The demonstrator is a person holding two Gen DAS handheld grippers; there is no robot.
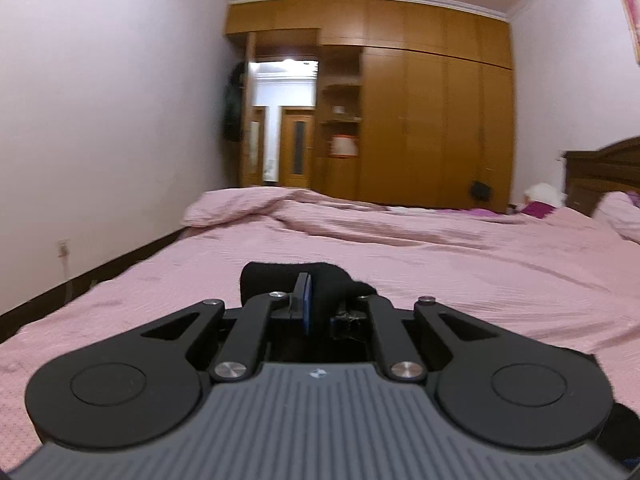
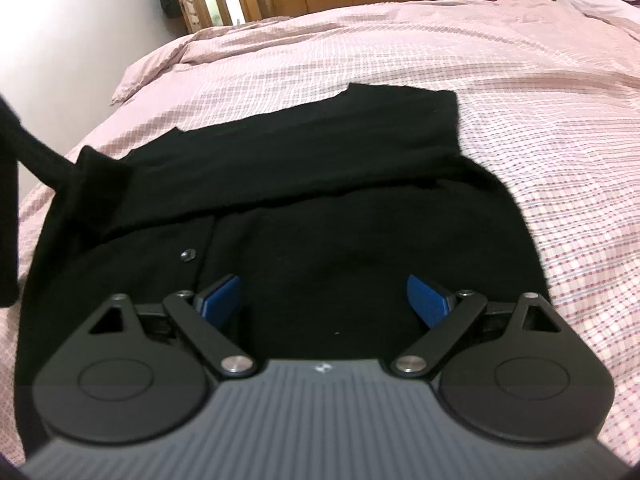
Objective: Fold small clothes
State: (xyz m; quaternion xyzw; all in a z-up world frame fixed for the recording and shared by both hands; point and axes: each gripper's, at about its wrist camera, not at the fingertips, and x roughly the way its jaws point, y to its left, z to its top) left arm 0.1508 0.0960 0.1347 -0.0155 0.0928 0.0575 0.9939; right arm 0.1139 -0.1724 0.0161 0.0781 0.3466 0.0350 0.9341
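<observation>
Cardigan (image 2: 280, 208) hem under right gripper (image 2: 324, 296)

Each hand-held gripper, left (image 1: 310, 300) and right (image 2: 323, 300), has a grey ribbed body, black round side discs, black link arms with silver screws, and blue finger pads (image 2: 426, 299).

Matt black knit cardigan (image 2: 320, 184) (checked cotton bedsheet (image 2: 520, 92))

The black cardigan (image 2: 304, 184) lies flat on the bed, top part folded over (one button showing).
</observation>
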